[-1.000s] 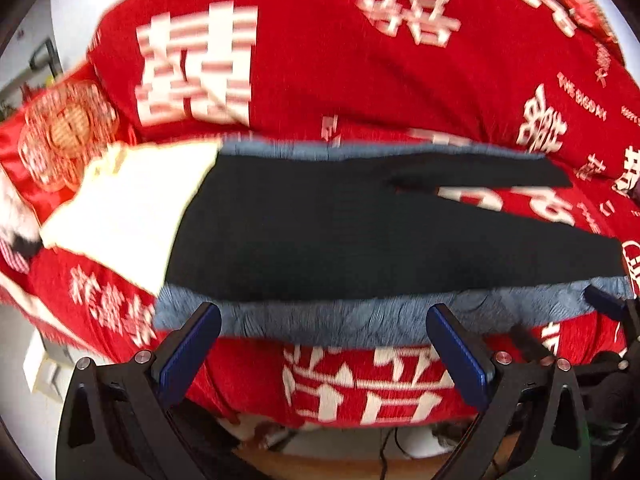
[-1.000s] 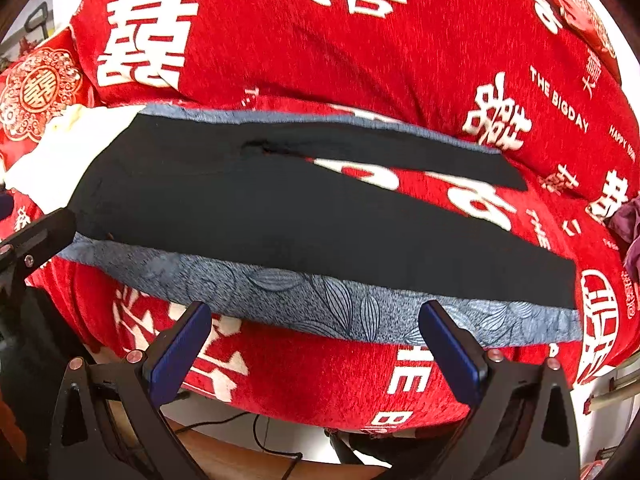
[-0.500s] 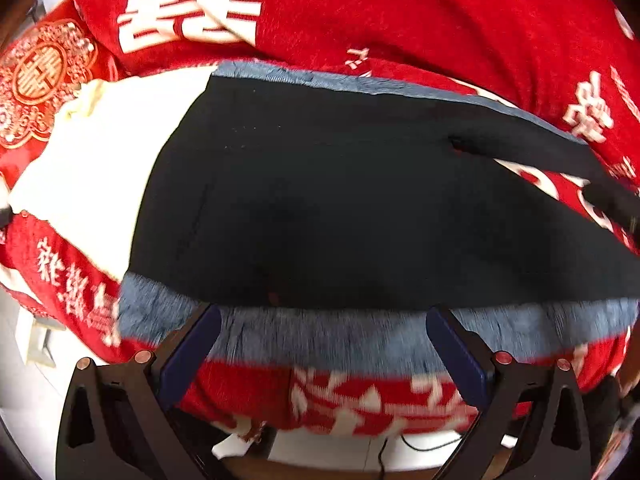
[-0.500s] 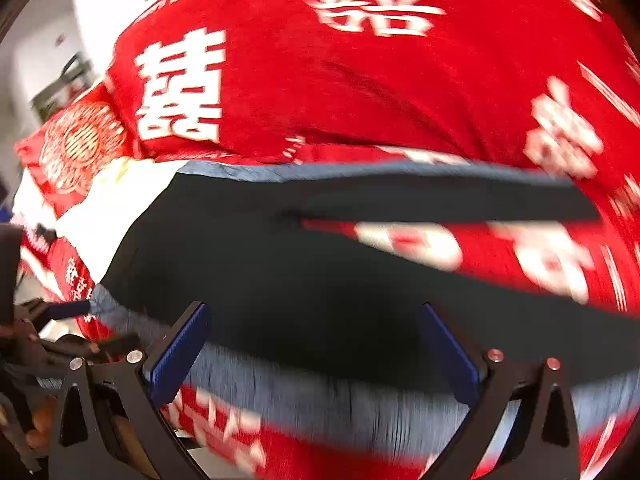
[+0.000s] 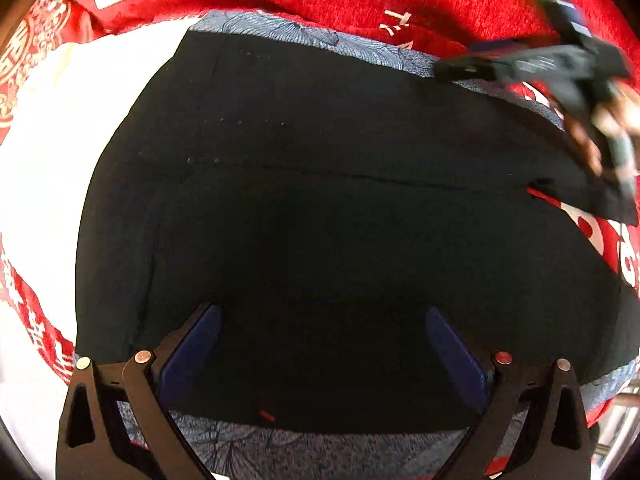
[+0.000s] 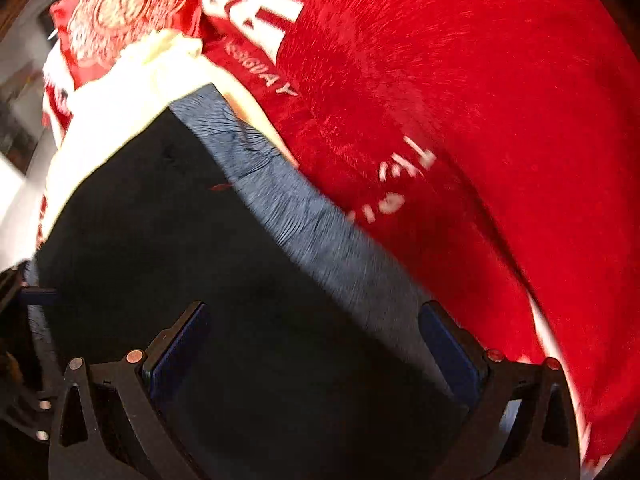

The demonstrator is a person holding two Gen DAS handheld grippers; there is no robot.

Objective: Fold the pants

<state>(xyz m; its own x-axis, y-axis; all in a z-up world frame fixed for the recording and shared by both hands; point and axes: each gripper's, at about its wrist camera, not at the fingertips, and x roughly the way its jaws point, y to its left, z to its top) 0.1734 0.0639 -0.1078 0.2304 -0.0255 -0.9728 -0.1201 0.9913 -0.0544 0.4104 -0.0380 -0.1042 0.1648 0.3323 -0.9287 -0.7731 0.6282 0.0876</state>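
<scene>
On the red cover (image 5: 420, 4) printed with white characters lay the black pants (image 5: 320, 220), spread flat, with a blue-grey patterned cloth (image 5: 288, 34) showing as a band along the far edge and again along the near edge. To the left of the waist end, a white cloth (image 5: 44, 168), partly tucked under the black fabric. At right in the left wrist view, the split between the two legs, with a wedge of red showing between them.

Low over the near part of the pants hovered the left gripper (image 5: 320, 344), its blue pads (image 5: 192, 344) spread wide, nothing between them but the dark fabric below; whether touching the cloth, could not tell. At upper right of the same view, blurred, the right gripper (image 5: 520, 66) over the far leg, with part of a hand (image 5: 600, 128) behind it.

In the right wrist view, much blurred, the right gripper (image 6: 316, 348) likewise released, pads (image 6: 452, 352) wide apart, straddling the far edge of the pants (image 6: 180, 260) where black met the blue-grey band (image 6: 312, 220). Beyond the band, red cover (image 6: 460, 100); at upper left, the white cloth (image 6: 120, 92) and a red cushion with a round white emblem (image 6: 120, 4). At far left of that view, dim and partly cut off, the left gripper (image 6: 28, 296).
</scene>
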